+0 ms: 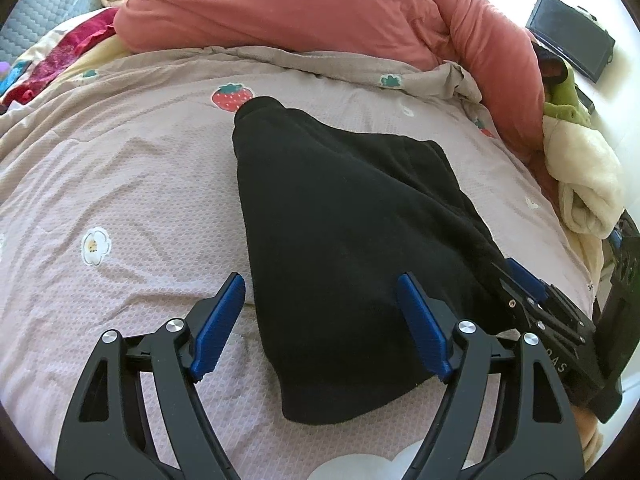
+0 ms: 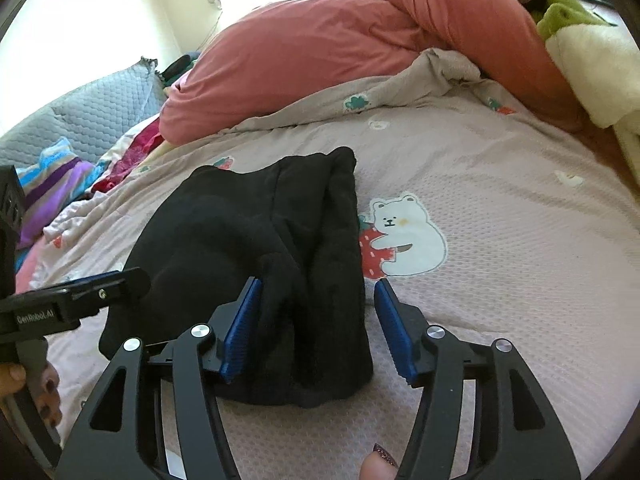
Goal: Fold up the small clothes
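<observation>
Black garment (image 1: 344, 248) lies mid-frame on the pink bedsheet (image 1: 120, 184), already doubled lengthwise but w/ more folds prob left; left gripper (image 1: 320, 320) & right gripper (image 2: 316, 328) both spread wide, straddling its near end, pinching nothing.

A home bedroom: cartoon-print bedsheet (image 2: 500, 240), heaped pink duvet (image 1: 320, 4) (pillows beside it).
</observation>
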`<action>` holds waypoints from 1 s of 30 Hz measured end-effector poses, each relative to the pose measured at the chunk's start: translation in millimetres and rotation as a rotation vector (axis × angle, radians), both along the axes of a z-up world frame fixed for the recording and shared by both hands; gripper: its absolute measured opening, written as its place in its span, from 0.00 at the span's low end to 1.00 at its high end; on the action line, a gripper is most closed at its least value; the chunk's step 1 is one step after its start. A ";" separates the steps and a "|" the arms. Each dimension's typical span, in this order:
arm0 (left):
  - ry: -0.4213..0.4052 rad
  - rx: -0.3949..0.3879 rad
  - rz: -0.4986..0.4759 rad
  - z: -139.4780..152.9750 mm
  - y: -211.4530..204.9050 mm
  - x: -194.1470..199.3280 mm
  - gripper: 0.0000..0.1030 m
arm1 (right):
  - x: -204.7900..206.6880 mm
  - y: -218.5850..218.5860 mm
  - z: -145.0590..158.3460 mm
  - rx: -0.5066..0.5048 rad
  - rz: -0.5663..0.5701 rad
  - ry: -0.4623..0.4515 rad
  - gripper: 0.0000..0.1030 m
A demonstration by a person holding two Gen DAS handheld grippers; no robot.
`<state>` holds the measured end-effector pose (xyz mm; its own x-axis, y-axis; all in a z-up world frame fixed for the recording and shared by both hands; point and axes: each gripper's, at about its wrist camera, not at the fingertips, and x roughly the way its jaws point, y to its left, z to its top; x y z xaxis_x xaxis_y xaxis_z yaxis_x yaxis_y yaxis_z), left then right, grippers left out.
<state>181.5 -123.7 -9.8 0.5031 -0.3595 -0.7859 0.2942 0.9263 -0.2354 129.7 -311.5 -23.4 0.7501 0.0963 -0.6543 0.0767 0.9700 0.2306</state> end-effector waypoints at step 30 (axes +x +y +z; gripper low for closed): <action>-0.258 0.014 0.064 74.6 36.6 -89.5 0.91 | -99.7 19.5 86.5 -0.129 0.006 -0.240 0.95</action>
